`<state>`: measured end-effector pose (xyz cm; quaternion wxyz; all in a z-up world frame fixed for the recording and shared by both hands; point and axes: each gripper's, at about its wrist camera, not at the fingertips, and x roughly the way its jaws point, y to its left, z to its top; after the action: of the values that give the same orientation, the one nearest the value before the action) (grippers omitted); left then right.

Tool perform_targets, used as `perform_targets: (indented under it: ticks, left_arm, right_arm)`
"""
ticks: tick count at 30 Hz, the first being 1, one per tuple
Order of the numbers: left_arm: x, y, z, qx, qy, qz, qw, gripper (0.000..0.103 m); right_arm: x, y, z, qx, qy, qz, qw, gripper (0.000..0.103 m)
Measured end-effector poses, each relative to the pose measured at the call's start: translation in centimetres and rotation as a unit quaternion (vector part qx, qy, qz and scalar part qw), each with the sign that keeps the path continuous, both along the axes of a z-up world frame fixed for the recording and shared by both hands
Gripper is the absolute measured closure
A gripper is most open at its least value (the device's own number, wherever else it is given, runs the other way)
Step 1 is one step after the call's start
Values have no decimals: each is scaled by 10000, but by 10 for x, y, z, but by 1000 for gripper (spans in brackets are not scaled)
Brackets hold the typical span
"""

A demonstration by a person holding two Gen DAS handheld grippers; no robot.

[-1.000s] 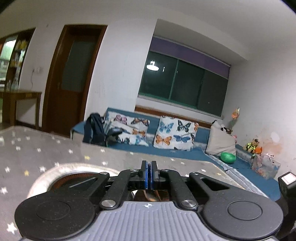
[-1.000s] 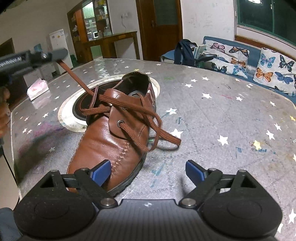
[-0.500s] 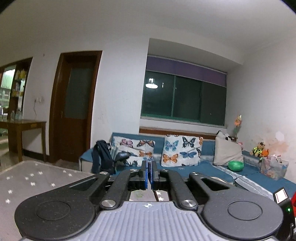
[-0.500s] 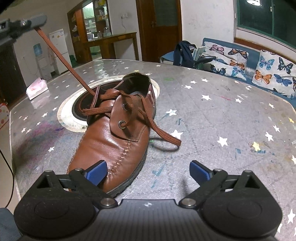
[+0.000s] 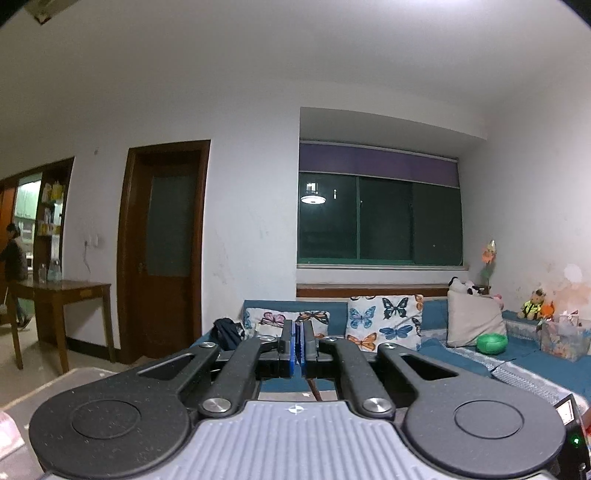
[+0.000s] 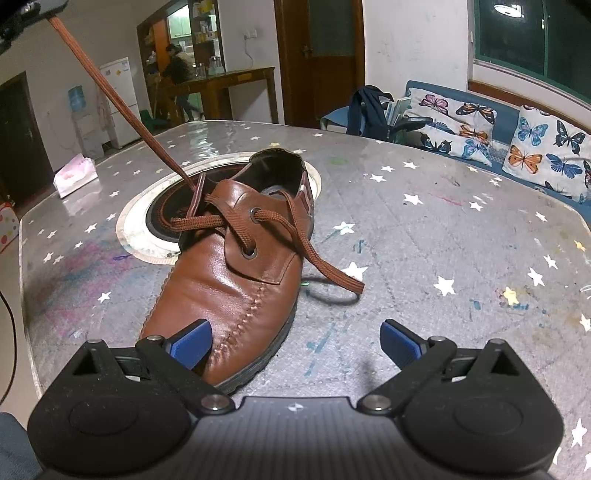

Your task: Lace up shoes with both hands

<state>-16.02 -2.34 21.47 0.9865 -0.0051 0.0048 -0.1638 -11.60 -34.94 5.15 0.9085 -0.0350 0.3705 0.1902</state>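
Note:
A brown leather shoe [image 6: 229, 280] lies on the star-patterned table [image 6: 443, 240], toe towards me. Its brown lace [image 6: 122, 107] runs taut from the upper eyelets up to my left gripper [image 6: 40, 5] at the top left corner. That left gripper [image 5: 299, 339] is shut, and a short piece of the lace [image 5: 314, 391] hangs below its blue pads. The other lace end [image 6: 325, 269] lies loose on the table to the right of the shoe. My right gripper [image 6: 295, 343] is open over the toe, its left pad above the leather, gripping nothing.
The shoe's heel rests on a round inset plate [image 6: 162, 221] in the table. A pink tissue pack [image 6: 75, 175] lies at the far left edge. Beyond are a sofa with butterfly cushions [image 6: 535, 147], a wooden side table [image 6: 221, 85] and a person [image 6: 177, 74].
My left gripper has risen, pulling the lace steeper and tighter so the slack loops over the tongue have drawn in. The right gripper's jaws have spread a little wider; it has stayed in place.

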Motion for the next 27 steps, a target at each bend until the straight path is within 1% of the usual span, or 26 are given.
perform_targets:
  ticks: [4, 7, 12, 16, 18, 19, 20, 22, 24, 27]
  left_arm:
    - [-5, -3, 4, 112, -109, 25, 9999, 101]
    - [-7, -6, 4, 248, -264, 174, 9992, 101]
    - [-1, -4, 2, 366, -191, 376, 9984, 101]
    - [7, 1, 2, 370, -155, 488, 9980, 100]
    - [13, 2, 1, 464, -133, 610, 9970, 101]
    - [16, 2, 0, 523, -117, 684, 9962, 100]
    - [21, 3, -1, 545, -76, 733, 9958, 100]
    - [29, 6, -1, 517, 12, 810, 9954, 100]
    - [36, 9, -1, 522, 58, 877, 9948, 100]
    - [44, 11, -4, 607, 118, 1008, 9930, 100]
  right_arm:
    - [0, -1, 1, -15, -28, -7, 10000, 4]
    - [0, -2, 2, -13, -38, -13, 10000, 4]
    - [4, -3, 1, -17, -65, -17, 10000, 4]
    - [9, -7, 2, 5, -97, -71, 9999, 5]
    - [11, -9, 3, -27, -141, -79, 9999, 5]
    - [12, -9, 3, -58, -164, -83, 9998, 7]
    - [13, -10, 2, -88, -186, -84, 9998, 11]
    - [17, -10, 1, -145, -205, -50, 9997, 12]
    - [21, -10, 0, -201, -214, -20, 9996, 17]
    - [26, -10, -1, -279, -252, 8, 9993, 21]
